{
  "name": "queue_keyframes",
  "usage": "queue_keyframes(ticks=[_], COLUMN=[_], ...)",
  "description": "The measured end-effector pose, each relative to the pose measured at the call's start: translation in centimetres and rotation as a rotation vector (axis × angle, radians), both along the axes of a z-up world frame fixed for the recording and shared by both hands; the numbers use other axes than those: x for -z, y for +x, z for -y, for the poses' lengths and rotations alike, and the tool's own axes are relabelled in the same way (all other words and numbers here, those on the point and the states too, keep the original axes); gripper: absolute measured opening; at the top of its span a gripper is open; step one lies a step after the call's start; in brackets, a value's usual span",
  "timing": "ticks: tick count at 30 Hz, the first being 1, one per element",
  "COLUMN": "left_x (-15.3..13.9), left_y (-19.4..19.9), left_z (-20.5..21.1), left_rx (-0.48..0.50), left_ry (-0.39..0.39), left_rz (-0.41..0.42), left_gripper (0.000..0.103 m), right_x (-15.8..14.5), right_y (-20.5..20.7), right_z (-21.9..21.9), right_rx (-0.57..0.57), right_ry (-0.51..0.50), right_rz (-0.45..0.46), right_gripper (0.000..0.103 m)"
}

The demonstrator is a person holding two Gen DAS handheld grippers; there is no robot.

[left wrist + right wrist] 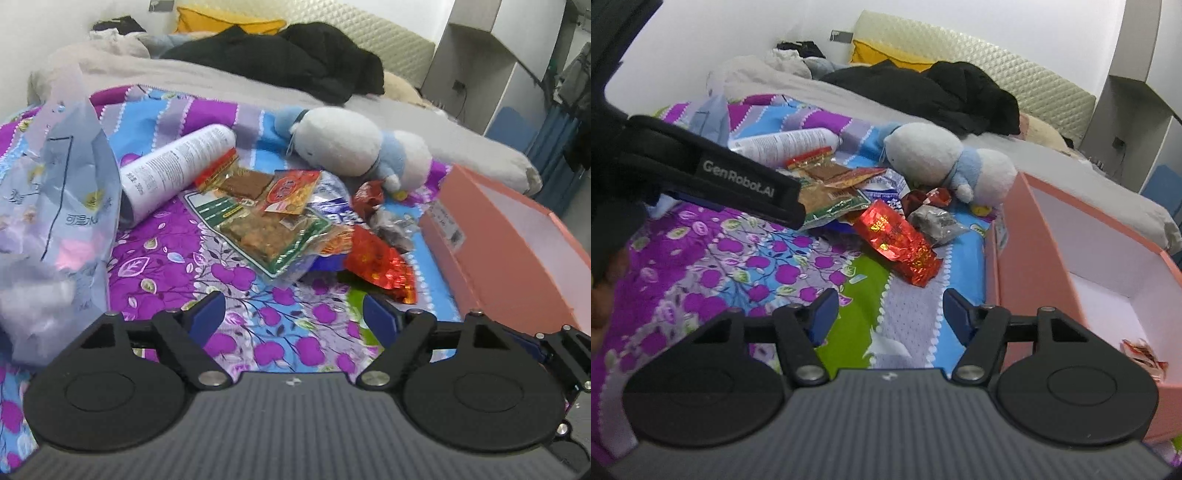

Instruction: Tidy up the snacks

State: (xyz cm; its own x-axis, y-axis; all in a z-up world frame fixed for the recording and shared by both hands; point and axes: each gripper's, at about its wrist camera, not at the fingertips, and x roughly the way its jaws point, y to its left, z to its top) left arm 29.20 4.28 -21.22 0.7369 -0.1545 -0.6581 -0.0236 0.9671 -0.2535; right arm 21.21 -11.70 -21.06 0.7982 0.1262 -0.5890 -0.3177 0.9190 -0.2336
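A heap of snack packets lies on a purple flowered bedspread [177, 266]: a green-edged packet of brown pieces [266, 229], a small red and orange sachet [291, 192], and a shiny red foil pack [380, 266] [897, 240] nearest the front. A grey crinkled wrapper [934, 221] sits just behind the foil pack. My left gripper [293, 314] is open over bare bedspread, short of the heap. My right gripper [888, 312] is open too, with nothing between its fingers, the foil pack just ahead. A pink box [1052, 236] stands at right with one small packet [1145, 358] inside.
A white spray can [177, 166] lies left of the heap, and a pale blue plastic bag [62, 206] stands at far left. A white and blue plush toy [354, 144] rests behind the snacks. Black clothing [288, 55] lies on the grey duvet beyond. The left device's strap [713, 173] crosses the right view.
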Motion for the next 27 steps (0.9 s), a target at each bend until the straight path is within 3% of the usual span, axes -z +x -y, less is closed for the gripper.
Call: queue_keyframes(ticks=[10,16,19,22,27], left_x=[3.6,4.6,4.7,5.0,5.2], left_y=[5.8,7.8,8.5,9.0,9.5], left_z=[0.0,0.4,0.7,1.2,1.7], left_rx=[0.011,0.022,0.033,0.052,0.054], left_ry=[0.084,0.147,0.166,0.191,0.215], left_rz=[-0.096,-0.098,-0.089,-0.083,-0.071], left_gripper=[0.085,0.085,0.082,0.078,0.061], right_x=[3.2,4.8,5.2,5.5,5.6], right_y=[5.3,7.8,8.5,9.3,10.6], right_z=[-0.8,-0.9,-1.1,-1.4,-1.4], right_rx=[0.019,0.039,0.032,0.031,0.003], right_ry=[-0.035,-0.063,-0.077,-0.097,-0.066], right_rz=[0.002,0.017,0.035,0.05,0.034], right_gripper=[0.064,0.065,0.066,0.073,0.073])
